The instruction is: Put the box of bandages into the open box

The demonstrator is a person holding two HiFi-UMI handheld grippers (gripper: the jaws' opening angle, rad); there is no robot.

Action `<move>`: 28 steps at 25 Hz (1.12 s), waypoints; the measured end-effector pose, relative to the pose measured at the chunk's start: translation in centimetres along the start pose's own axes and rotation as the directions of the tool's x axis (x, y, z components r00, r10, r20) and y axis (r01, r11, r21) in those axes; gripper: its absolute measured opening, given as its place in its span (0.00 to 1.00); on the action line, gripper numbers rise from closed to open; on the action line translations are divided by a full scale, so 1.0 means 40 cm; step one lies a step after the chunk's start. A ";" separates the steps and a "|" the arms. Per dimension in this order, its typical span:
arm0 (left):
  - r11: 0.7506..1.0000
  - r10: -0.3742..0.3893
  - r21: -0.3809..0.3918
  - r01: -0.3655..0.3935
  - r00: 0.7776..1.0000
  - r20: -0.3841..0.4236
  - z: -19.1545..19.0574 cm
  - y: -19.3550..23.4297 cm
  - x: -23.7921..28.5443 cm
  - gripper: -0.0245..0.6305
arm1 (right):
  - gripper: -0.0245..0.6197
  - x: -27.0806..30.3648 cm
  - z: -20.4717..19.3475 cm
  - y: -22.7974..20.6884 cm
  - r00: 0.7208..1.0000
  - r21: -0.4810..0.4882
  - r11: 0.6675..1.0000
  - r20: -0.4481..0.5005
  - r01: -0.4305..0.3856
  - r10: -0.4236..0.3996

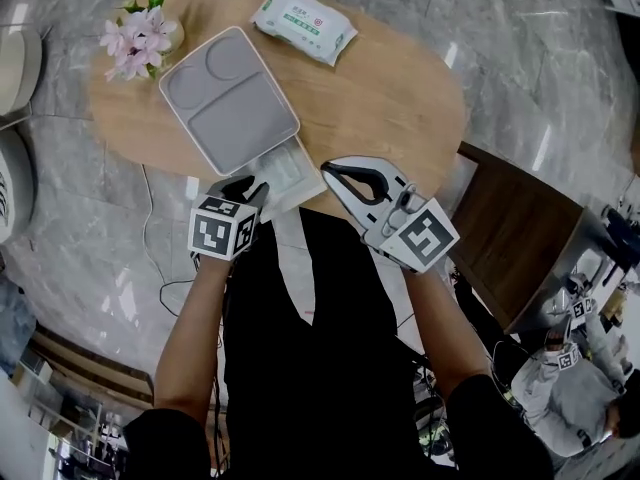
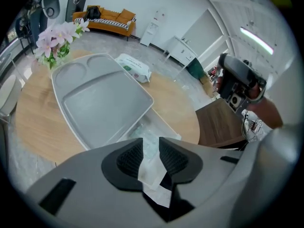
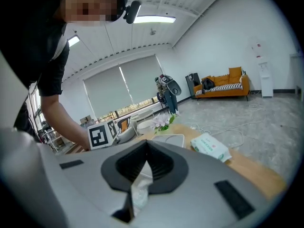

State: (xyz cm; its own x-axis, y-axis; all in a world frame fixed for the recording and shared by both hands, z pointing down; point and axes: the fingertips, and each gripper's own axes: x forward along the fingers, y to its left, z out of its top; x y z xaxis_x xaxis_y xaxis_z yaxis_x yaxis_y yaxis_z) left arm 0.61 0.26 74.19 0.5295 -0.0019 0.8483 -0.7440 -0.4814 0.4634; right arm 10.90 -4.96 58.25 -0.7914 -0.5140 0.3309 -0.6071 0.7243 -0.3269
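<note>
Two grippers (image 1: 258,190) (image 1: 330,168), one clear box (image 1: 290,173), one tray (image 1: 235,103)

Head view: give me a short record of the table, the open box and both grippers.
table: round, wooden
open box: at the near edge, grey lid lying open beyond it
also on table: flowers, pack of wipes
left gripper: at the box's near corner; jaws partly apart, something white between them, grip unclear
right gripper: beside the box, jaws together
</note>
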 end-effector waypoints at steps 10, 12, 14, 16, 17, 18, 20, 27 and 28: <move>0.994 -0.061 0.098 0.040 0.973 0.223 0.200 -0.108 -0.333 0.09 | 0.05 -0.027 0.291 0.097 0.998 -0.118 0.993 0.057 0.024 -0.017; 0.990 -0.098 0.125 0.066 0.959 0.267 0.238 -0.150 -0.408 0.08 | 0.05 -0.043 0.357 0.128 0.997 -0.137 0.990 0.068 0.033 -0.024; 0.984 -0.145 0.150 0.101 0.937 0.318 0.273 -0.194 -0.486 0.07 | 0.05 -0.060 0.418 0.167 0.996 -0.156 0.987 0.085 0.036 -0.023; 0.973 -0.201 0.183 0.139 0.904 0.378 0.314 -0.240 -0.572 0.07 | 0.05 -0.081 0.480 0.205 0.993 -0.148 0.988 0.114 0.046 -0.030; 0.966 -0.231 0.209 0.155 0.881 0.412 0.341 -0.261 -0.620 0.07 | 0.05 -0.093 0.513 0.217 0.990 -0.135 0.989 0.135 0.056 -0.038; 0.956 -0.262 0.240 0.168 0.855 0.448 0.373 -0.280 -0.669 0.07 | 0.05 -0.105 0.550 0.226 0.986 -0.121 0.990 0.159 0.067 -0.047; 0.933 -0.329 0.309 0.187 0.791 0.515 0.436 -0.313 -0.775 0.06 | 0.05 -0.130 0.628 0.242 0.974 -0.103 0.991 0.219 0.087 -0.063; 0.801 -0.583 0.540 0.259 0.547 0.601 0.471 -0.437 -1.092 0.06 | 0.05 -0.229 0.805 0.378 0.933 -0.164 0.974 0.350 0.154 -0.088; 0.775 -0.618 0.571 0.271 0.515 0.594 0.468 -0.449 -1.122 0.06 | 0.05 -0.233 0.822 0.394 0.927 -0.174 0.971 0.365 0.162 -0.090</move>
State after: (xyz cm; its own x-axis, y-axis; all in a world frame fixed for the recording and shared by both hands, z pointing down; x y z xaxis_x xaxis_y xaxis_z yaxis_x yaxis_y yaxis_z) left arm -2.16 -7.40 22.99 0.9745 -0.2243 -0.0019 -0.2004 -0.8743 0.4422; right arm 6.36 -3.88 20.91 -0.7053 -0.7088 0.0132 -0.7056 0.7000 -0.1102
